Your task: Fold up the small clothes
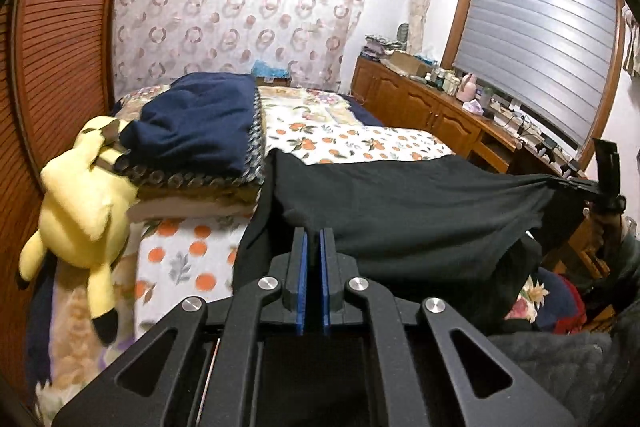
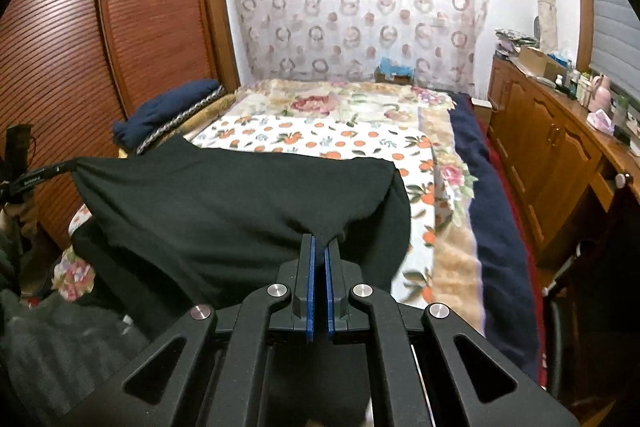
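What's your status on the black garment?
Left gripper and right gripper shut on black garment, stretched between them above the bed. Yellow plush off left, not obstructing.

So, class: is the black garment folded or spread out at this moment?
Spread, not folded: the black garment hangs stretched between the left gripper and the right gripper, each shut on a top corner, above the bed.

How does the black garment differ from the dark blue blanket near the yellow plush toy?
The black garment is held up and stretched between the left tool and the right tool; the dark blue blanket lies on the bed. The garment is plain; the blanket has a patterned edge. The garment hangs free; the blanket rests on a stack beside the plush toy. Both are dark cloth.
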Tool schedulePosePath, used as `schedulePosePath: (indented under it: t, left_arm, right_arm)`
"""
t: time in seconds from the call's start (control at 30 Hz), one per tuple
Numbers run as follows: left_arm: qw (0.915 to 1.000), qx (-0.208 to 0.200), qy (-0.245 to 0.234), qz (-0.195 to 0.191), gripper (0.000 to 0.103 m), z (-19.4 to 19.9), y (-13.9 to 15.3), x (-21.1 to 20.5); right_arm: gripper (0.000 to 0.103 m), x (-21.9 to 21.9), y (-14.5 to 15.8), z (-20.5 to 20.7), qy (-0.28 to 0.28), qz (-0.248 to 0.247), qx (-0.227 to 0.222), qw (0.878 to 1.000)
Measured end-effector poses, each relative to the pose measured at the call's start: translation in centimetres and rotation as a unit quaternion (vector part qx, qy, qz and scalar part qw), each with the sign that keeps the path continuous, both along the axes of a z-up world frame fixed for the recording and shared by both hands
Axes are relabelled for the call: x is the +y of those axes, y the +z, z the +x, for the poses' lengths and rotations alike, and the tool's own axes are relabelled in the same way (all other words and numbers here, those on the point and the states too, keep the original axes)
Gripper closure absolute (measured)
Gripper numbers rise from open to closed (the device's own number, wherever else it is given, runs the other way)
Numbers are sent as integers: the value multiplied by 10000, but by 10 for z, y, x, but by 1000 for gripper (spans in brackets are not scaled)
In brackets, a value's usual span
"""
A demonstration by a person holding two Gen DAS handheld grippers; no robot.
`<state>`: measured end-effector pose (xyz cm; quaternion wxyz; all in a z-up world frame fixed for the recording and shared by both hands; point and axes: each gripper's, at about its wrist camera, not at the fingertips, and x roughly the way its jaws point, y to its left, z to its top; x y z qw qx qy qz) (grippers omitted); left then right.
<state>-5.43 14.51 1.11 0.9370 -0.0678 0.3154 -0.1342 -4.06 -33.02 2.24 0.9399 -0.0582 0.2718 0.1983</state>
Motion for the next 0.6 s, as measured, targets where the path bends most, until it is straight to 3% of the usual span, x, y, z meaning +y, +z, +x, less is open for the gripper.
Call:
schedulePosePath:
  t: [0.17,0.37,0.43,0.5,0.6]
  left_arm:
    - [9989,465,10,84,96,-14,-20,3]
    - [9934,1068,120,395,94,-9,-62,5]
    - [9930,1086,184,437,83,-9,-66,9]
    - [9934,1048,227,408,60,-9,-67,11]
    - [9927,1085,310,427,50,-5,-70,14]
  right_arm:
    - [99,1,-13,-13,261,-458,617,9967]
    - [98,8,-63,7,210,-673,1339,9885]
    - [85,10,-68,15,52,-822,1331,9877]
    - [78,11,-65,23,9,-787,1241,9891]
    - [59,15,-61,23,-113,-718,1013,9922]
